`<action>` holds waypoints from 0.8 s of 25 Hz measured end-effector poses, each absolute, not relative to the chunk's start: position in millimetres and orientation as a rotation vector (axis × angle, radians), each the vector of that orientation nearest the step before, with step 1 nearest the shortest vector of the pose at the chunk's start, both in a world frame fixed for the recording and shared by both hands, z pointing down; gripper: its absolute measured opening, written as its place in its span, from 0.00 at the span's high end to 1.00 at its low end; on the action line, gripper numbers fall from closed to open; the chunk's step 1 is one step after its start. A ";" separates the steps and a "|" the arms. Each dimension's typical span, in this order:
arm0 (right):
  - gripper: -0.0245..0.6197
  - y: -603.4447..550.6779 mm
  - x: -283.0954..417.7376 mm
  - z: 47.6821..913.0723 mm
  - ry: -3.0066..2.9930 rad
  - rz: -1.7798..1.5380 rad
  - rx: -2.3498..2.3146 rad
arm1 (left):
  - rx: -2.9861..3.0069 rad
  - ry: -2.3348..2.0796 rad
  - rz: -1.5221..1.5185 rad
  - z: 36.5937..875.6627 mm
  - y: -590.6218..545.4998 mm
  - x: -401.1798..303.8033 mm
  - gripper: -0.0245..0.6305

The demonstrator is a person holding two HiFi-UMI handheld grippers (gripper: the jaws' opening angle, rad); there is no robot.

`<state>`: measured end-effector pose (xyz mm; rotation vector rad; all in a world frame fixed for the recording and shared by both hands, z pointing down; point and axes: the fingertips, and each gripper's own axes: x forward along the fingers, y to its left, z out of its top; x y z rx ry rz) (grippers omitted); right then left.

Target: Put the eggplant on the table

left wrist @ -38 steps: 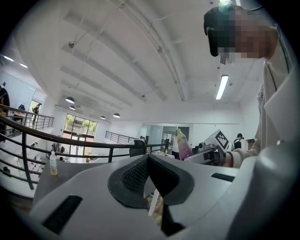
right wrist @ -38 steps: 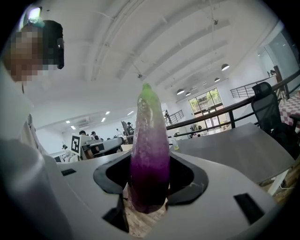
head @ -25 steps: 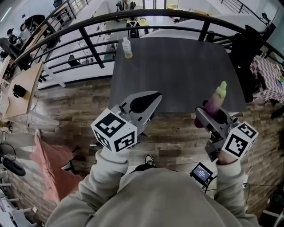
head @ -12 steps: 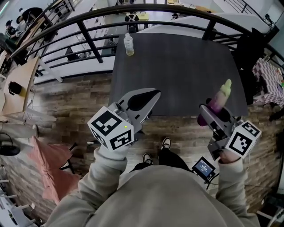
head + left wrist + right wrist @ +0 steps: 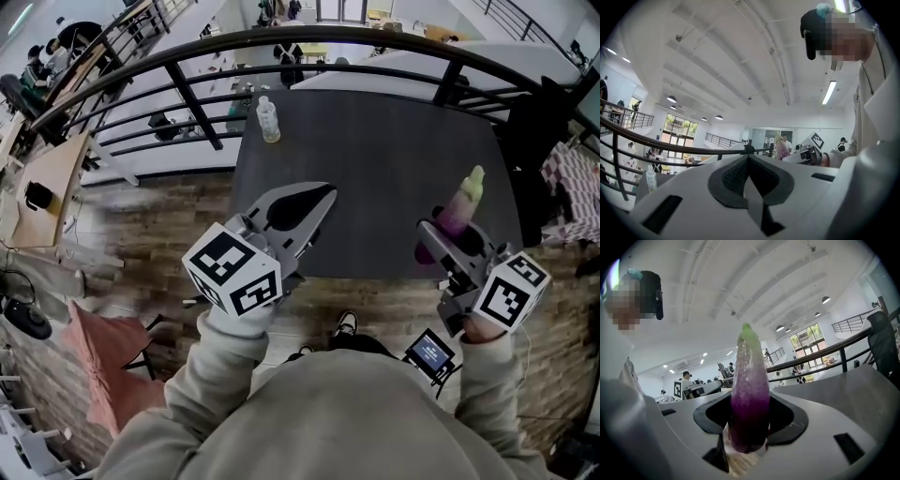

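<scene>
Far on the left, a small plastic bottle [image 5: 268, 120] stands at the back corner of the dark table [image 5: 394, 141], well away from where you work.

Your left claw [image 5: 323, 195] pokes out over the near edge of the table. Its two jaws are pressed together with nothing between them. It looks like it is just along for the ride, out of the way, because this job needs only one claw.

On the right is the eggplant [image 5: 461, 208]. It stands straight up with its green tip on top and its purple end down low. Your right claw [image 5: 452, 234] is clamped around the purple end, one jaw on each side. That tight hold keeps it from tipping. It is up in the air over the near right part of the table, not yet set down.

A second ago, both claws were back at the table's near edge. Now they reach further over the table. The eggplant has stayed upright, and the hold on it looks the same.
</scene>
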<state>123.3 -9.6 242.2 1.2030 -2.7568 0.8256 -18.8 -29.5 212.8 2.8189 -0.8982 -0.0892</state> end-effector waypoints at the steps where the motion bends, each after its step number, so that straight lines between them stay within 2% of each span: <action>1: 0.62 -18.0 131.3 240.2 -2.760 0.822 1.202 | 2.819 -0.891 -0.096 209.9 -38.0 -9.2 0.96; 10: 0.62 -58.4 177.1 240.2 -2.790 0.838 1.135 | 2.846 -0.865 -0.032 199.7 -83.7 59.0 0.96; 20: 0.62 -67.0 183.9 250.4 -2.796 0.908 1.120 | 2.830 -0.851 0.029 205.0 -98.2 65.8 0.96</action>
